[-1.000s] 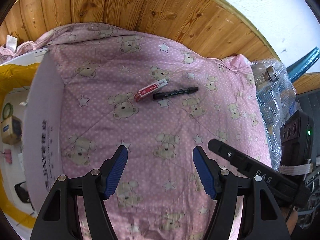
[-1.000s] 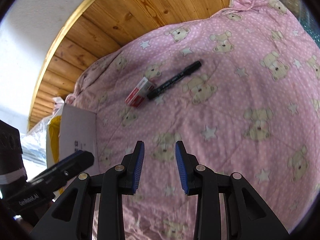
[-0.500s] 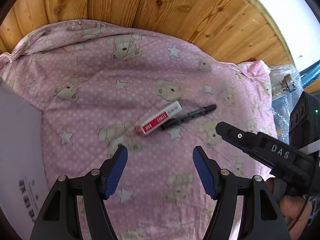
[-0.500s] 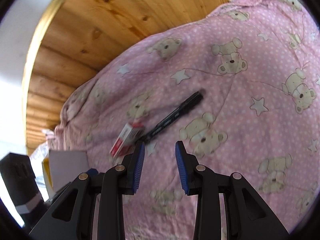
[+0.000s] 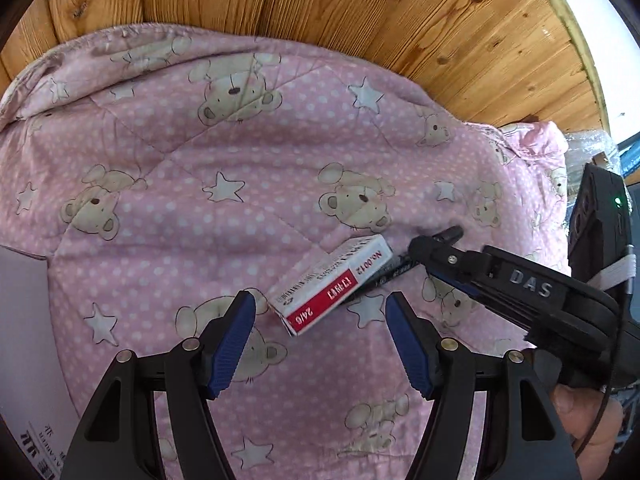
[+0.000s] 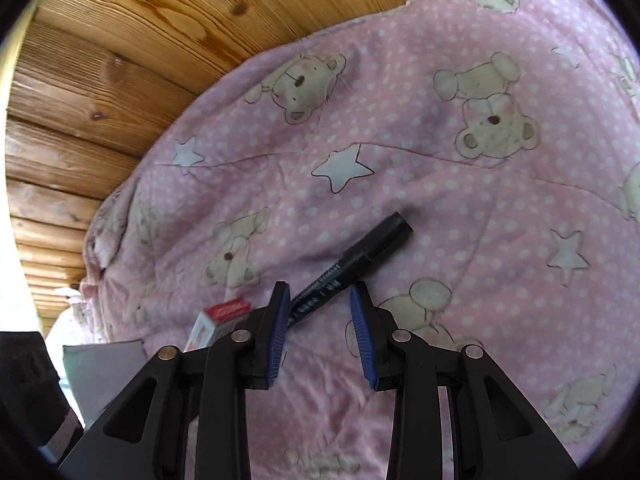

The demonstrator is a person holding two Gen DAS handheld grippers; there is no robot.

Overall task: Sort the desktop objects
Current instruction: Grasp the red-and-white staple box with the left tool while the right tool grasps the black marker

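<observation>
Two grippers down low over a pink quilt (image 5: pixel 248 208), both spread apart, neither clamped on anything. Nearest in the left wrist view: left gripper (image 5: pixel 320 340), blue pads wide, tips straddling the near end of a small staple box (image 5: pixel 332 284). Box lying flat, skewed, red band with white print along one long face, white speckled top, corners crisp. Just beyond and touching along its far edge: a black marker (image 6: pixel 352 264), partly tucked beneath the box on that side. Right gripper (image 6: pixel 318 336) reaching in from the right, gap narrower, marker barrel passing between the tips, left pad seemingly right at the barrel, contact hard to confirm. Marker slim, matte black, white lettering along the barrel, cap end pointing away and up the slope of the quilt.

Risks, as judgement only: closing on the marker likely to drag or tip the box, since the two lie against each other; both tools crowded into one spot, so a bump between them quite possible; soft, padded cloth apt to give under pressure and let the round barrel roll out of a shallow pinch; a grab near the marker's end apt to let it swing.

Farther back: wooden plank wall (image 5: pixel 320 4); white carton (image 5: pixel 24 340) at the left edge.
</observation>
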